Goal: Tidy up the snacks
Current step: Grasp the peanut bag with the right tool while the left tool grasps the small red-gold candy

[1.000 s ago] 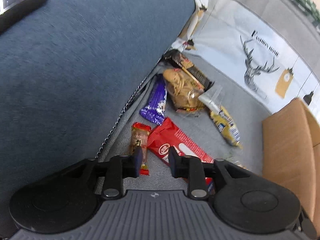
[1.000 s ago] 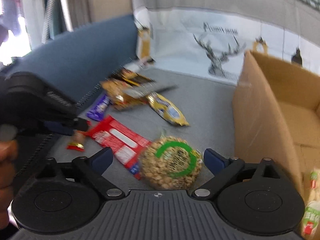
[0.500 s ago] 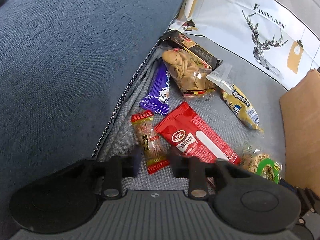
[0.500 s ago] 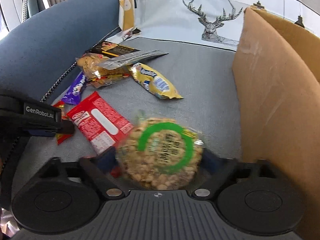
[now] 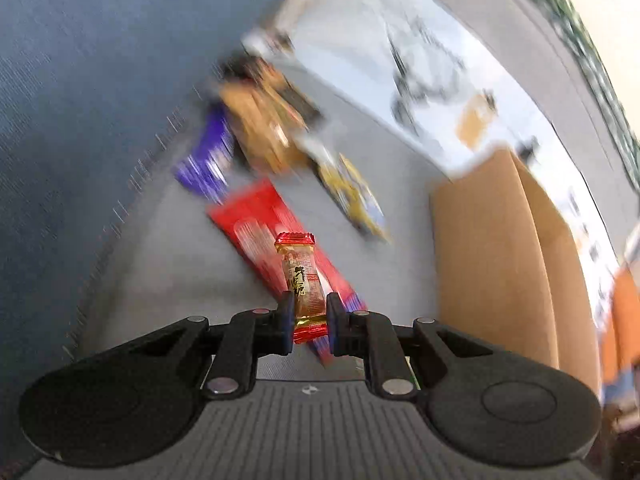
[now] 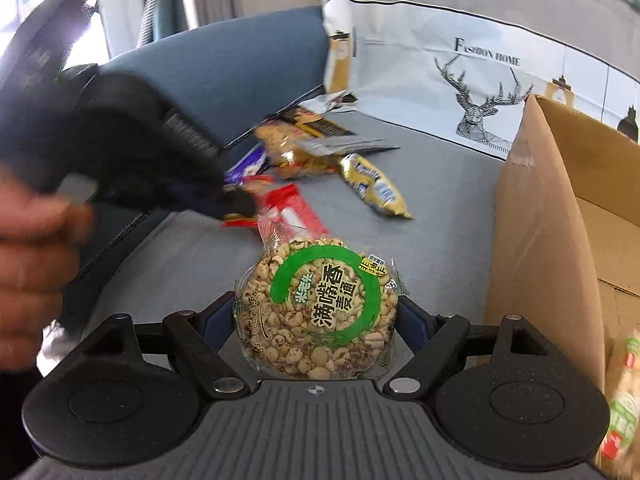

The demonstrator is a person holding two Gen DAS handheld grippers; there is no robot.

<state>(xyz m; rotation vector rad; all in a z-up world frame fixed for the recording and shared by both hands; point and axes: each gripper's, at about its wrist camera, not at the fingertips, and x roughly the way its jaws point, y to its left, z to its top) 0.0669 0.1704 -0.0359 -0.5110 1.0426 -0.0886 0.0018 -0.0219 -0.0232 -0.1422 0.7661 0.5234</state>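
My left gripper (image 5: 308, 308) is shut on a small red-and-gold candy bar (image 5: 302, 280), lifted above the grey sofa seat and over a long red pack (image 5: 256, 224). In the right wrist view the left gripper (image 6: 240, 204) appears blurred at the left, with a red end of the candy below it. A round clear pack of puffed grain with a green ring label (image 6: 320, 308) sits between the pads of my right gripper (image 6: 316, 316), whose jaws are closing on its sides. The open cardboard box (image 6: 540, 220) stands just to the right.
On the seat lie a yellow pack (image 6: 374, 186), a purple bar (image 6: 250, 164) and a cookie bag (image 6: 288, 148) near the blue armrest (image 6: 220, 60). A person's hand (image 6: 28, 248) holds the left gripper. Packs (image 6: 624, 400) lie inside the box. A deer-print cushion (image 6: 480, 92) stands behind.
The left jaws shut on the small candy bar and raised it off the seat. The right jaws closed in on the round pack, which now sits higher and nearer the box.
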